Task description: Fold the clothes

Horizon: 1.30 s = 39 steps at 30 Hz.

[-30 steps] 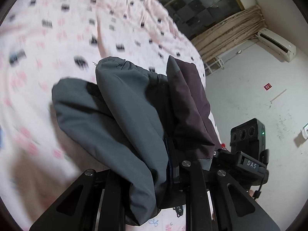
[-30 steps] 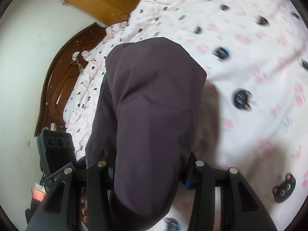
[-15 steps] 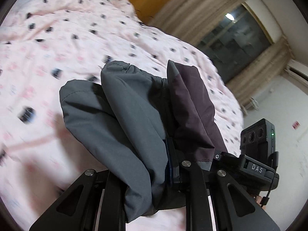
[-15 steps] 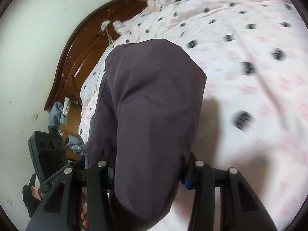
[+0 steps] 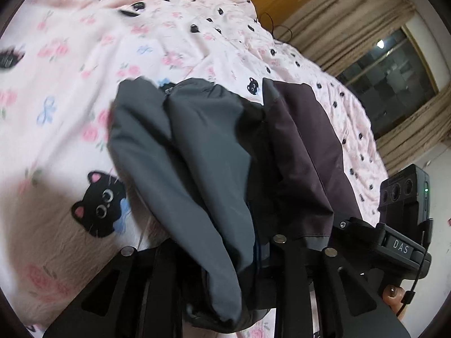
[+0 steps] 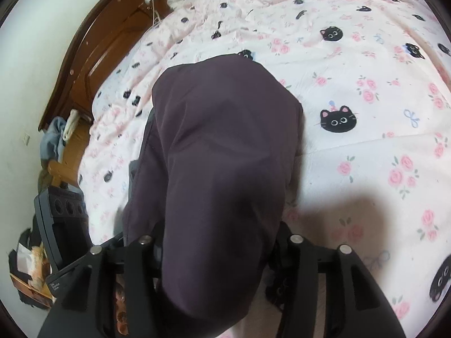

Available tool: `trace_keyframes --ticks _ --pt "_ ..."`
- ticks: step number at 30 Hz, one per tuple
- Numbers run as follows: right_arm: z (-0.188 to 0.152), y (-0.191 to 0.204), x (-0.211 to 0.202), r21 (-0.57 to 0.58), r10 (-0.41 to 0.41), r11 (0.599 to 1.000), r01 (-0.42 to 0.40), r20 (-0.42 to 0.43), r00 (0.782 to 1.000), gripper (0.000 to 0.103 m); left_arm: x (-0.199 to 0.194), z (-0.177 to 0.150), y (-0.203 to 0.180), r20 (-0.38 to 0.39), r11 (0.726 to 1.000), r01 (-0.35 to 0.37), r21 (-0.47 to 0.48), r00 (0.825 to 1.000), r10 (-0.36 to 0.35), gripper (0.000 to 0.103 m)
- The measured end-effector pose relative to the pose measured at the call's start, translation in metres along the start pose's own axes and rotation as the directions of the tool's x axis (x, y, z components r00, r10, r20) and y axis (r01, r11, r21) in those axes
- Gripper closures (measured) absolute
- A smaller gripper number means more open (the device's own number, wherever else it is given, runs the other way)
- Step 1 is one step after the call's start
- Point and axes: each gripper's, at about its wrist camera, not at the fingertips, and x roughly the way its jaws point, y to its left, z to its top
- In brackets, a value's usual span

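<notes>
A dark garment hangs folded between both grippers, just above the bed. In the left wrist view its grey folds (image 5: 197, 163) drape over my left gripper (image 5: 225, 259), which is shut on it; its plum part (image 5: 307, 146) runs right to the other gripper's body (image 5: 400, 242). In the right wrist view the plum cloth (image 6: 225, 169) drapes over my right gripper (image 6: 220, 253), shut on it. The fingertips are hidden by cloth in both views.
The bed has a pink sheet (image 5: 84, 56) with black cats and roses (image 6: 380, 140). A brown wooden headboard (image 6: 93, 56) stands at the left, with clothes heaped (image 6: 56, 138) beside it. A dark window with curtains (image 5: 394, 76) lies beyond the bed.
Both grippers have swung with the garment and come lower toward the sheet. The headboard side of the bed has come into view. The grip on the cloth is unchanged.
</notes>
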Motion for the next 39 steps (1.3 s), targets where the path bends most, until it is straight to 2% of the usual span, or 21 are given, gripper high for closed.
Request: trace_keyframes --ticks 3,5,8,13,16,17,19,21,24,27,30,33,34,36,39 --pt "-0.001 0.004 -0.002 -0.037 -0.033 0.999 0.032 -0.009 0.999 0.03 -0.01 -0.006 0.007 0.029 0.998 0.045 -0.036 0.999 -0.044 0.077" --pt "-0.001 0.004 -0.015 -0.057 -0.034 0.998 0.034 0.002 0.999 0.029 -0.024 -0.006 0.003 0.073 0.998 0.046 -0.031 0.996 -0.043 0.075" --pt "0.003 0.01 -0.039 -0.104 -0.054 0.993 0.057 0.034 0.998 0.029 -0.049 -0.006 -0.016 0.162 0.999 0.013 0.045 0.987 -0.02 0.074" --pt "0.011 0.018 -0.081 -0.164 -0.14 0.973 0.16 0.126 0.982 0.029 -0.075 -0.003 -0.055 0.266 0.985 -0.09 0.15 0.963 0.048 0.074" --pt "0.022 0.022 -0.101 -0.16 -0.139 0.973 0.167 0.171 0.975 0.029 -0.079 0.001 -0.072 0.303 0.975 -0.146 0.167 0.949 0.091 0.074" --pt "0.025 0.022 -0.106 -0.16 -0.139 0.973 0.168 0.176 0.974 0.029 -0.079 0.004 -0.073 0.302 0.975 -0.148 0.166 0.949 0.092 0.074" --pt "0.029 0.024 -0.101 -0.166 -0.151 0.97 0.175 0.145 0.978 0.032 -0.072 0.007 -0.071 0.282 0.975 -0.163 0.152 0.952 0.115 0.066" --pt "0.029 0.026 -0.089 -0.178 -0.156 0.968 0.175 0.112 0.981 0.038 -0.062 0.011 -0.061 0.248 0.976 -0.184 0.119 0.957 0.15 0.065" --pt "0.027 0.031 -0.071 -0.192 -0.171 0.964 0.186 0.09 0.981 0.038 -0.044 0.023 -0.038 0.169 0.979 -0.193 0.068 0.969 0.179 0.065" --pt "0.027 0.04 -0.052 -0.201 -0.187 0.959 0.2 0.085 0.979 0.038 -0.034 0.031 -0.016 0.109 0.984 -0.178 0.006 0.978 0.176 0.065" --pt "0.031 0.053 -0.035 -0.236 -0.213 0.945 0.225 0.079 0.974 0.037 -0.053 0.031 -0.001 0.166 0.987 -0.147 -0.066 0.974 0.156 0.065" --pt "0.035 0.068 -0.014 -0.287 -0.249 0.923 0.256 0.06 0.967 0.036 -0.082 0.027 -0.001 0.273 0.99 -0.125 -0.069 0.952 0.139 0.065" --pt "0.036 0.072 -0.007 -0.305 -0.261 0.915 0.264 0.051 0.964 0.036 -0.087 0.028 -0.003 0.289 0.992 -0.109 -0.06 0.95 0.122 0.065" --pt "0.037 0.079 0.005 -0.339 -0.271 0.902 0.267 0.037 0.962 0.036 -0.091 0.029 -0.01 0.29 0.998 -0.064 -0.028 0.955 0.07 0.065" --pt "0.037 0.082 0.015 -0.364 -0.254 0.899 0.243 0.017 0.967 0.035 -0.078 0.03 -0.027 0.218 0.999 -0.01 0.049 0.976 -0.001 0.065"
